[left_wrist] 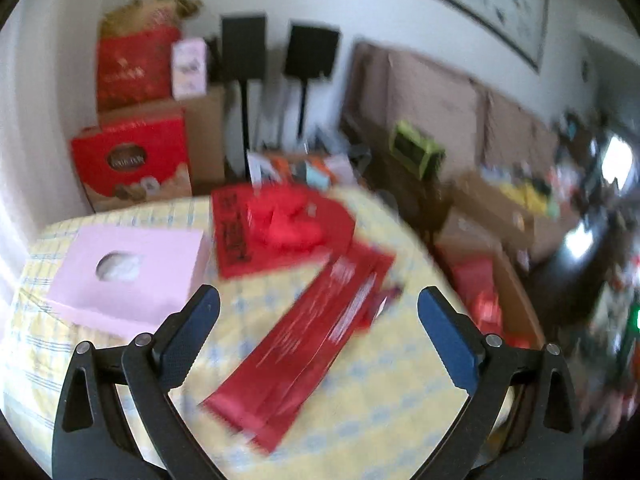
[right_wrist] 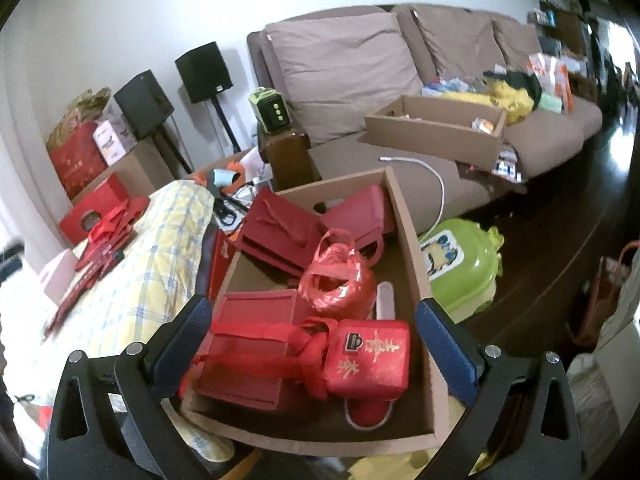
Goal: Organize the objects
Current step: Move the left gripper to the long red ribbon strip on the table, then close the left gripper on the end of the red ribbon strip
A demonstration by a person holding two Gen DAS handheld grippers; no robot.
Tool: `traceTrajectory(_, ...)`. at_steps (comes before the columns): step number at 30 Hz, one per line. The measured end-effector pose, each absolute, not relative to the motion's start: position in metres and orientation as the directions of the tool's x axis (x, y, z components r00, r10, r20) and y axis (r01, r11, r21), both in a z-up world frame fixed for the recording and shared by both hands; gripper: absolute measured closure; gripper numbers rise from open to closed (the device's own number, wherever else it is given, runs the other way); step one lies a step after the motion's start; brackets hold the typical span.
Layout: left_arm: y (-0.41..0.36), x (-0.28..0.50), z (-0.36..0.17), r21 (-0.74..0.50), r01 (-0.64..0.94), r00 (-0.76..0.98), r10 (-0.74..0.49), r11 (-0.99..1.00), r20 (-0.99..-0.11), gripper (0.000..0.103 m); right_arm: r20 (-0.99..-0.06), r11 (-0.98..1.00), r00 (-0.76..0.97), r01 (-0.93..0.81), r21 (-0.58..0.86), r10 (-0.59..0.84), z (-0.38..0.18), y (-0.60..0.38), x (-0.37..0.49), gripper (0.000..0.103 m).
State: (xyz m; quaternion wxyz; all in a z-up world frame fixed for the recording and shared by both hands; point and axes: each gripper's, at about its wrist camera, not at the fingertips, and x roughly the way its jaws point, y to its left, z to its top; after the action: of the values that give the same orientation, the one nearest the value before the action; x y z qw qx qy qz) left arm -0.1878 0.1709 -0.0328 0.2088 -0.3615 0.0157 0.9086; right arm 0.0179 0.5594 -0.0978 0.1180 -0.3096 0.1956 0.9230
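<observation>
Both claws gape empty: left claw [left_wrist: 319,300] over table [left_wrist: 380,400], right claw [right_wrist: 313,308] over box [right_wrist: 416,280].

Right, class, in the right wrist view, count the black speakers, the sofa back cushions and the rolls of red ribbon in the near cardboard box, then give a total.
Black speakers: 2
Sofa back cushions: 3
Rolls of red ribbon: 1
Total: 6

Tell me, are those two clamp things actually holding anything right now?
No. Each hand-held gripper is open and empty: the left hangs over red paper bags on the table, the right over a cardboard box of red gift bags.
</observation>
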Motion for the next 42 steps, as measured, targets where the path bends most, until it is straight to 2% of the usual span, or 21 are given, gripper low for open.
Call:
traceTrajectory(4,0.177,-0.178,-0.068,-0.038,-0.539,-0.517,0.366,-0.841,-0.774,0.004,-0.631,-0.883,-0.773,-0.342,0.323,0.068,-0.101,0.563,0.018,0.001)
traceTrajectory(7,0.183,-0.181,-0.092,-0.063,-0.519,-0.486,0.355,-0.852,-0.799,0.006,-0.632,-0.882,-0.772,-0.343,0.324,0.067,-0.101,0.562,0.019,0.001)
traceTrajectory(9,0.181,-0.189,-0.102,-0.103,-0.477,-0.473,0.354,-0.873,-0.807,0.012,-0.634,-0.884,-0.77,-0.343,0.319,0.07,-0.101,0.562,0.019,0.001)
traceTrajectory(11,0.179,-0.196,-0.108,-0.107,-0.388,-0.483,0.301,-0.915,-0.822,0.03,-0.639,-0.886,-0.766,-0.341,0.315,0.068,-0.103,0.561,0.018,0.001)
traceTrajectory(13,0.185,-0.198,-0.107,-0.061,-0.347,-0.514,0.244,-0.936,-0.822,0.038,-0.645,-0.888,-0.762,-0.336,0.314,0.061,-0.104,0.56,0.017,0.001)
traceTrajectory(18,0.199,-0.196,-0.11,-0.01,-0.305,-0.53,0.178,-0.952,-0.829,0.045,-0.659,-0.893,-0.751,-0.33,0.306,0.052,-0.107,0.556,0.014,0.001)
traceTrajectory(23,0.211,-0.194,-0.109,0.041,-0.299,-0.494,0.117,-0.953,-0.862,0.067,-0.67,-0.877,-0.741,-0.351,0.327,0.046,-0.11,0.562,0.015,0.001)
traceTrajectory(29,0.223,-0.19,-0.1,0.003,-0.34,-0.381,0.135,-0.941,-0.915,0.07,-0.675,-0.849,-0.737,-0.369,0.378,0.02,-0.115,0.57,0.016,0.001)
traceTrajectory(33,0.239,-0.179,-0.093,0.016,-0.416,-0.329,0.134,-0.909,-0.935,0.07,-0.673,-0.85,-0.74,-0.367,0.377,0.021,-0.113,0.57,0.017,0.001)
traceTrajectory(36,0.246,-0.175,-0.08,-0.046,-0.437,-0.297,0.192,-0.898,-0.935,0.068,-0.676,-0.86,-0.737,-0.36,0.362,0.024,-0.113,0.567,0.016,0.001)
traceTrajectory(37,0.247,-0.175,-0.077,-0.058,-0.444,-0.293,0.206,-0.894,-0.934,0.053,-0.678,-0.865,-0.735,-0.357,0.354,0.026,-0.113,0.565,0.015,0.001)
traceTrajectory(38,0.249,-0.174,-0.075,-0.062,-0.453,-0.296,0.216,-0.889,-0.93,0.027,-0.678,-0.867,-0.734,-0.355,0.349,0.028,-0.113,0.565,0.015,0.001)
traceTrajectory(39,0.252,-0.173,-0.074,-0.048,-0.462,-0.313,0.214,-0.886,-0.925,0.015,-0.679,-0.87,-0.734,-0.353,0.344,0.03,-0.113,0.564,0.014,0.001)
traceTrajectory(40,0.256,-0.173,-0.073,-0.002,-0.468,-0.35,0.187,-0.884,-0.918,0.006,-0.679,-0.871,-0.734,-0.352,0.342,0.03,-0.113,0.564,0.014,0.001)
traceTrajectory(42,0.264,-0.175,-0.077,0.082,-0.465,-0.399,0.126,-0.882,-0.908,0.005,-0.681,-0.872,-0.732,-0.351,0.341,0.028,-0.113,0.563,0.014,0.001)
